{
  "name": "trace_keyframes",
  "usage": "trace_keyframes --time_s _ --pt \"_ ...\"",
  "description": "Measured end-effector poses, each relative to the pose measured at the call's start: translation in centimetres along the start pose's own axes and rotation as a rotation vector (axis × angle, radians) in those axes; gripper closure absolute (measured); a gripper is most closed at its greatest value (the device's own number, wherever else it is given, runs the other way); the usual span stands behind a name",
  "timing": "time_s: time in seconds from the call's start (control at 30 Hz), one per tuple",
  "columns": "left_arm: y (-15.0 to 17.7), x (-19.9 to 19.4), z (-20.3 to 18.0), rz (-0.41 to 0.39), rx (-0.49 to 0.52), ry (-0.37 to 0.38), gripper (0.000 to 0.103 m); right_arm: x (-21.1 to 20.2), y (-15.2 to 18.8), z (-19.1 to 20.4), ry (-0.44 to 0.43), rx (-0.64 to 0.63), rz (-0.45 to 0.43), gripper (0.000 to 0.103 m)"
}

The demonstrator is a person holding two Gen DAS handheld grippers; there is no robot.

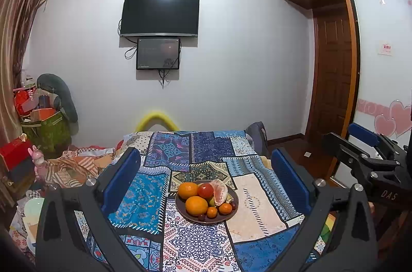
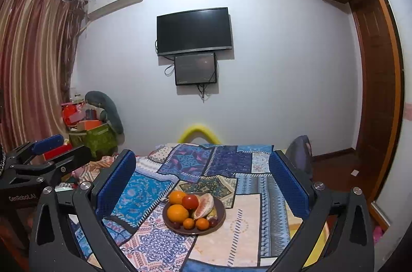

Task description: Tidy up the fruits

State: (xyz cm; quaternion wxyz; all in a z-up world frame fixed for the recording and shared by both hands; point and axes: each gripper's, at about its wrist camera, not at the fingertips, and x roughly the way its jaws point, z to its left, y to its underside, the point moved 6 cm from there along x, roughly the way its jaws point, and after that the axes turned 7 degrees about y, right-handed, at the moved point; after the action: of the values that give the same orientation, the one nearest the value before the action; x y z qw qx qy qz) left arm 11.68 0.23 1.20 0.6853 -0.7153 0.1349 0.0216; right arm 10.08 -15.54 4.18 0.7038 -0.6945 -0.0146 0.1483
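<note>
A dark plate (image 1: 230,215) of fruit sits on a patchwork cloth (image 1: 257,205) over a table. On it lie two large oranges (image 1: 196,205), a red apple (image 1: 205,190), a peeled pomelo piece (image 1: 220,192), two small tangerines (image 1: 225,208) and dark grapes. The plate also shows in the right wrist view (image 2: 221,207). My left gripper (image 1: 206,181) is open and empty, held above and short of the plate. My right gripper (image 2: 203,184) is open and empty at about the same distance. Each gripper shows at the edge of the other's view.
A TV (image 1: 159,14) and a smaller screen hang on the far wall. Bags, boxes and toys (image 1: 43,122) pile up at the left by a curtain. A wooden door (image 1: 332,76) and wardrobe stand at the right. A yellow chair back (image 1: 155,118) rises behind the table.
</note>
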Motion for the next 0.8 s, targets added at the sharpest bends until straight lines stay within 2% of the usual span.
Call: trace_keyframes --time_s 0.8 --pt "0.21 0.19 -0.24 0.004 0.003 0.024 0.000 0.25 -0.02 0.06 0.005 -0.008 0.001 0.000"
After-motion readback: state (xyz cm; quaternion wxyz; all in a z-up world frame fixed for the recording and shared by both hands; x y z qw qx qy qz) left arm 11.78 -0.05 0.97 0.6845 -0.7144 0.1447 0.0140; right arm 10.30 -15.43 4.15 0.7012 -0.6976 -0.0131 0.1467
